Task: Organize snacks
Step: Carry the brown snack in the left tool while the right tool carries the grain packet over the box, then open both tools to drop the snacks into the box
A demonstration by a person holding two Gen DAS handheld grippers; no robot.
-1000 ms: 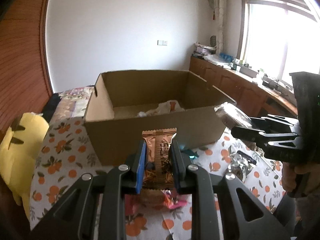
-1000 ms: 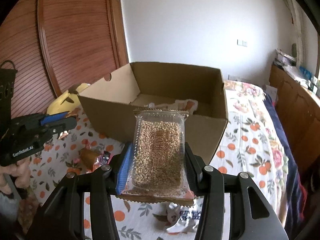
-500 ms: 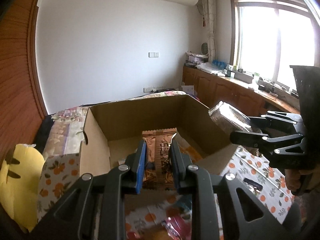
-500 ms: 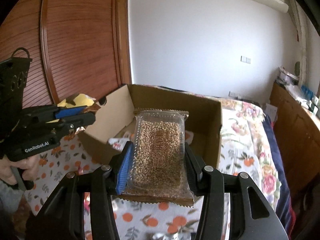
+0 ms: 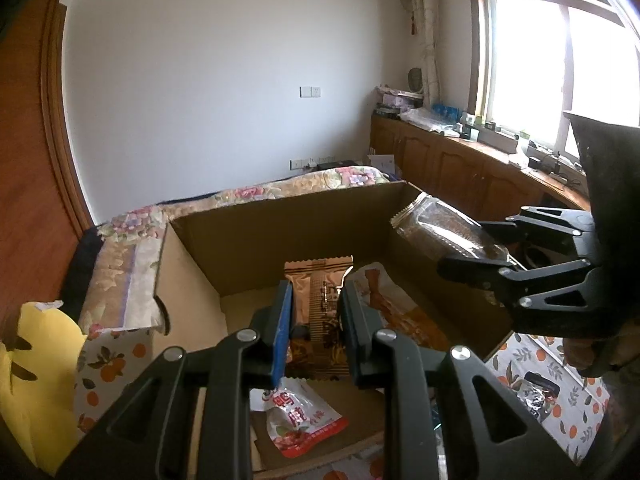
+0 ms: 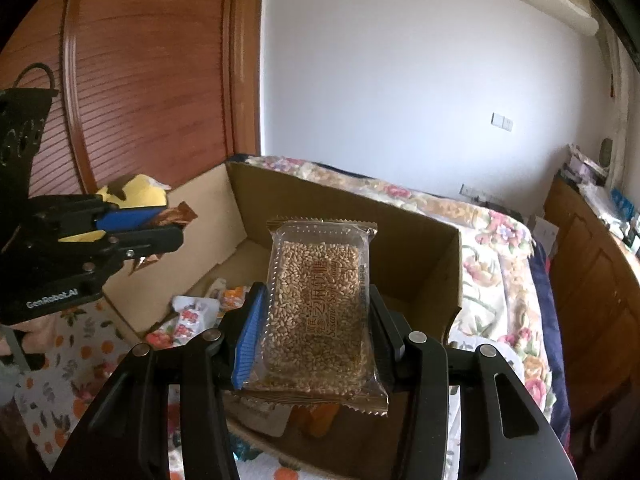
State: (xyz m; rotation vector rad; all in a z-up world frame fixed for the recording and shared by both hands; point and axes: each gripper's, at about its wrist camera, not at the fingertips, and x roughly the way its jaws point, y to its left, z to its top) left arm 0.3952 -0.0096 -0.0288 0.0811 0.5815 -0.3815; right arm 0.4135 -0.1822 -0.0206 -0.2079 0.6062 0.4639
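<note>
My left gripper [image 5: 316, 300] is shut on a thin brown snack packet [image 5: 320, 280] and holds it over the open cardboard box [image 5: 280, 236]. My right gripper [image 6: 316, 308] is shut on a clear packet of sesame candy [image 6: 318, 308], also above the box [image 6: 420, 248]. Each gripper shows in the other's view: the right one [image 5: 460, 256] with its sesame packet [image 5: 436, 232] at the box's right wall, the left one [image 6: 168, 228] with the brown packet [image 6: 178, 214] at the box's left wall. A red-and-white snack bag [image 5: 298, 420] lies inside the box.
The box stands on an orange-print tablecloth [image 5: 112, 360]. More wrapped snacks [image 6: 188, 320] lie on the box floor, and a loose foil packet [image 5: 536, 390] lies on the cloth to the right. A yellow cushion [image 5: 32, 380] sits left; a floral bed [image 6: 492, 248] lies behind.
Both grippers have moved forward and slightly up, from in front of the box's near wall to over its open top, each still holding its packet.
</note>
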